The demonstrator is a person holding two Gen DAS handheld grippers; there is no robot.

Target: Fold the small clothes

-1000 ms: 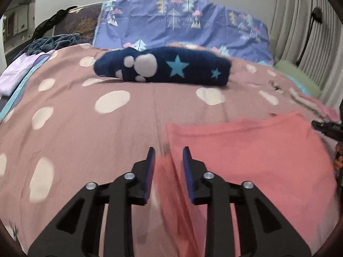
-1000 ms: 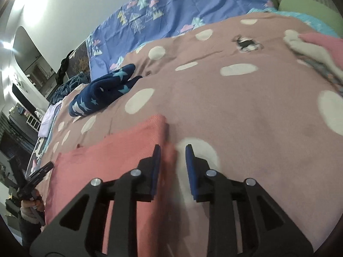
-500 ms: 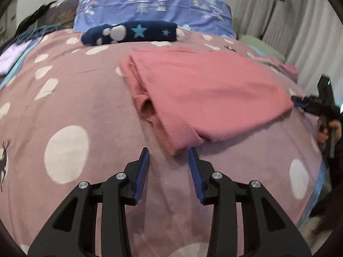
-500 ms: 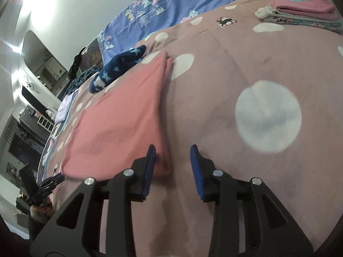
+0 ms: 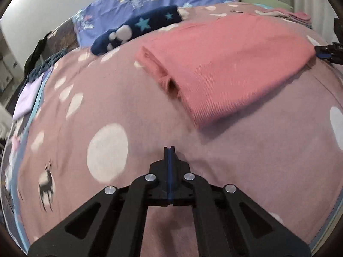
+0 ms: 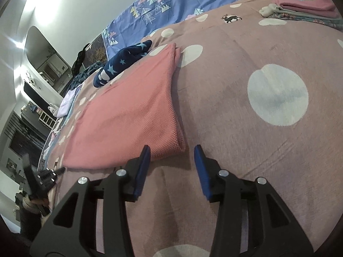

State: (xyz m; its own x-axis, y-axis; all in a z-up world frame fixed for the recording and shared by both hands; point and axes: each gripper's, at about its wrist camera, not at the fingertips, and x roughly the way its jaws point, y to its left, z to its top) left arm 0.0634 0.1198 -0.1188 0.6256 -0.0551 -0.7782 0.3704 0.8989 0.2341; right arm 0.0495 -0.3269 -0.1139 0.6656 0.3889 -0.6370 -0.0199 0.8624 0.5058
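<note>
A pink knit garment (image 5: 225,64) lies folded flat on the dotted mauve bedcover (image 5: 246,160). My left gripper (image 5: 169,150) is shut on nothing and hovers over bare cover, short of the garment's near left corner. In the right wrist view the garment (image 6: 133,115) ends just ahead of my right gripper (image 6: 171,151). Its jaws are opening, and the garment's near right corner sits just beyond the fingertips, touched by neither. Each gripper shows in the other's view: the right one (image 5: 317,51) at the garment's right edge, the left one (image 6: 61,170) at its left corner.
A navy star-print garment (image 5: 137,32) lies behind the pink one. Beyond it is a blue patterned pillow (image 5: 150,0). A stack of folded clothes (image 6: 306,8) sits at the far right, and a lilac cloth (image 5: 27,98) lies at the left edge of the bed.
Both grippers have drawn back toward the near edge of the pink garment, which now lies flat and free of them. The left jaws have shut and the gripper has rolled; the right jaws have widened.
</note>
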